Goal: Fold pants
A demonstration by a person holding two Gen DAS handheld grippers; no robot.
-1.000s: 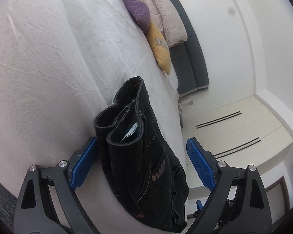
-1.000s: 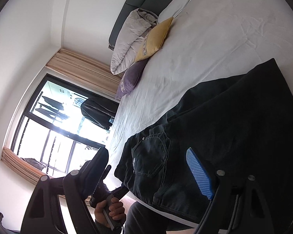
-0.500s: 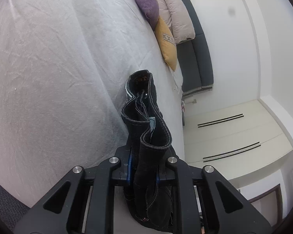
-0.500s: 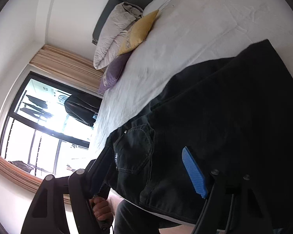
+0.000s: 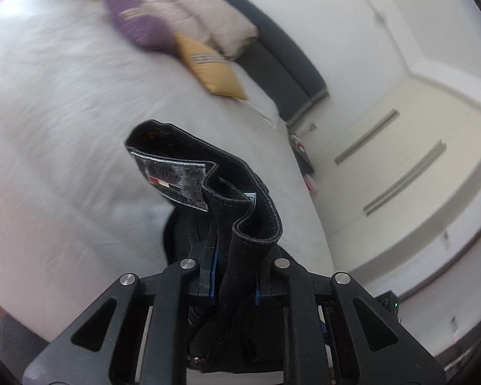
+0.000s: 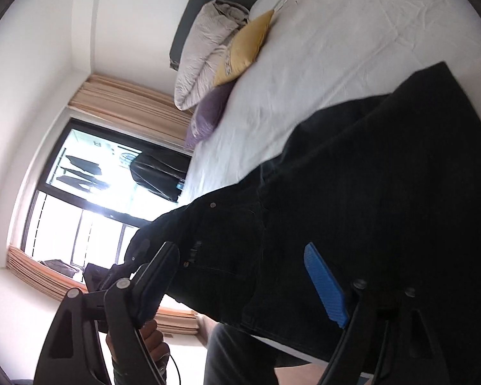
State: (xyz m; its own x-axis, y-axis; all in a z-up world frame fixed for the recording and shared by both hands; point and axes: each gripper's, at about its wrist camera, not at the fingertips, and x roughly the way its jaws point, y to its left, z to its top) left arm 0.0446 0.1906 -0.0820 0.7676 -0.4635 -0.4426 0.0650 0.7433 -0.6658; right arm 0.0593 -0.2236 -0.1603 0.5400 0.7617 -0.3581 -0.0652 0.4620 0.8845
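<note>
- The left gripper (image 5: 232, 276) has its fingers clamped on a bunched fold of the waistband of the black pants (image 5: 208, 173), which stick up in front of it toward 12 o'clock, clear of the bed (image 5: 64, 122).
- The right gripper (image 6: 240, 276) has its fingers spread wide; the pants (image 6: 368, 199) lie under and behind them on the bed (image 6: 352, 32), and I see no pad pressing on cloth.
- Risk: with only a waistband bunch pinched, the heavy denim could slide out of the left grip, dropping that end in a heap.
- Risk: a one-sided lift may drag the rest of the pants along the sheet and skew the legs, so the fold would land crooked; the free right gripper looks needed to pin or take the other end.
- Risk: the pants reach the bed's near edge at 6 o'clock in the right view, so a pull that way could tip them off.
- Labels: a patch inside the waistband (image 5: 176, 176) shows a small red, white and dark flag-like mark; its lettering is too blurred to read. Pale marks on the denim in the right view are illegible too.
</note>
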